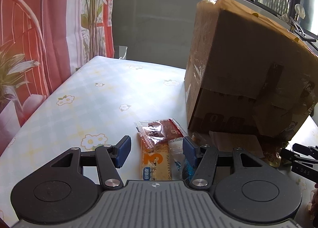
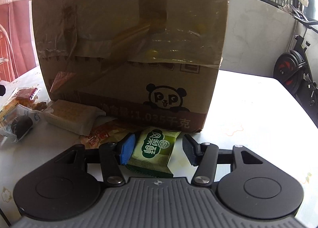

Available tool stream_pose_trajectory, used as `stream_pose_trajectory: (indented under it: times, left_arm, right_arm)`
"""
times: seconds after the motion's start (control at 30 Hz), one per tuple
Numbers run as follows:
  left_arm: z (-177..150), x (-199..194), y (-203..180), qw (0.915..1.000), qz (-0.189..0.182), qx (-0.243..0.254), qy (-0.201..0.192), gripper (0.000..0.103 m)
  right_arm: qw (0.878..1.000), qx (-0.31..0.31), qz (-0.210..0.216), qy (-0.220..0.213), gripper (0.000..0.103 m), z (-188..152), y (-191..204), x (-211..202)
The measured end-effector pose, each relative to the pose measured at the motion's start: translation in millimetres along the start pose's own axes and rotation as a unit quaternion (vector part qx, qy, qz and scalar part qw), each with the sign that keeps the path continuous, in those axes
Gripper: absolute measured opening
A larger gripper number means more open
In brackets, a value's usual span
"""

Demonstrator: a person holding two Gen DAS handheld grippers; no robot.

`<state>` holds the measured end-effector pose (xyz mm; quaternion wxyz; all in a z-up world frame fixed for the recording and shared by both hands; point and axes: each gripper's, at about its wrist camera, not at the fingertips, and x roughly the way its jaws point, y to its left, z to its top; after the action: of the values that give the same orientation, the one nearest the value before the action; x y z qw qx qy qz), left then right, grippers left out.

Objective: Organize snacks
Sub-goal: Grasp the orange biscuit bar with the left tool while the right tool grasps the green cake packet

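Right wrist view: a green snack packet (image 2: 154, 149) lies low in the frame's centre against the cardboard box (image 2: 129, 49), its lower edge hidden by the right gripper (image 2: 158, 151); the jaws straddle it, left pad touching, right pad apart. Left wrist view: an orange snack bar (image 1: 155, 161), partly under a red sachet (image 1: 161, 131), sits between the spread left gripper (image 1: 157, 151).

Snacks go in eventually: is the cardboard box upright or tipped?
Tipped: the cardboard box leans in the left wrist view, one bottom edge raised over snack packets; the top is out of view.
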<state>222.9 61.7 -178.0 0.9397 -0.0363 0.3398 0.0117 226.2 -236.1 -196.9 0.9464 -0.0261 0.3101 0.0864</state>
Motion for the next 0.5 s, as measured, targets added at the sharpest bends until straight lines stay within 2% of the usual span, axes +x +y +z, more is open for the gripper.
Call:
stream_pose_trajectory:
  times: [0.17,0.3,0.37,0.5]
  left_arm:
    - [-4,2,-2,1.0000,0.001,0.002,0.006,0.060]
    - [-5,0,-1,1.0000,0.002,0.003,0.006,0.060]
    - [-6,0,0,1.0000,0.005,0.002,0.007,0.060]
    - [-8,2,1,0.9998,0.005,0.005,0.019,0.059]
  right_arm:
    - [1.000,0.006,-0.003,0.028,0.056,7,4,17]
    - [1.000,0.005,-0.004,0.028,0.056,7,5,18]
    - [1.000,0.000,0.005,0.026,0.046,6,6,16]
    - [1.000,0.008,0.008,0.026,0.042,4,4,13]
